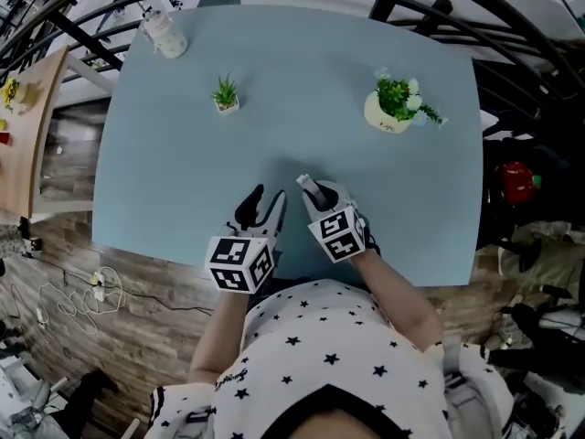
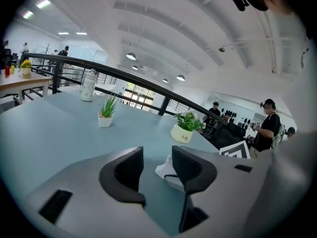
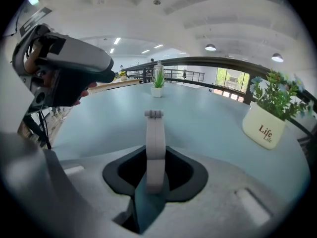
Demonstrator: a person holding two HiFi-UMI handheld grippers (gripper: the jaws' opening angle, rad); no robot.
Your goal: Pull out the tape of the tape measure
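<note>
Shirt: white with black stars (image 1: pixel 320 337), lowest in the head view and closest to the lens; both forearms reach forward from it.
Left hand-held gripper: (image 1: pixel 267 198) over the near edge of the bench (image 1: pixel 302 144), just beside its partner. Jaws stand wide and the pads press on nothing.
Right hand-held gripper: (image 1: pixel 318 188) over the near middle of the bench, pointing down and away. Jaws are drawn in narrow on the tape measure, with one dark pad against each flat side.
Tape measure: (image 3: pixel 155 143) white and narrow, standing on edge between the right jaws and rising past their tips. A small tab (image 3: pixel 154 114) marked 7 caps its far end. In the left gripper view a white part of it shows just past the gap in those jaws, close to the right-hand one. Whether it rests on the bench cannot be told.
Bench top: pale blue-grey, with a dark railing curving beyond its far edge.
Small plant: (image 1: pixel 226 96) spiky green in a white square pot, upright, far left part of the bench.
Big plant: (image 1: pixel 395 106) in a round cream pot printed "Life", upright, far right part, well apart from the small plant.
Bottle: (image 1: pixel 166 35) white, at the far left corner.
Floor: (image 1: pixel 146 327) wood planks below the near edge; white cables (image 1: pixel 78 300) lie on it at the left.
</note>
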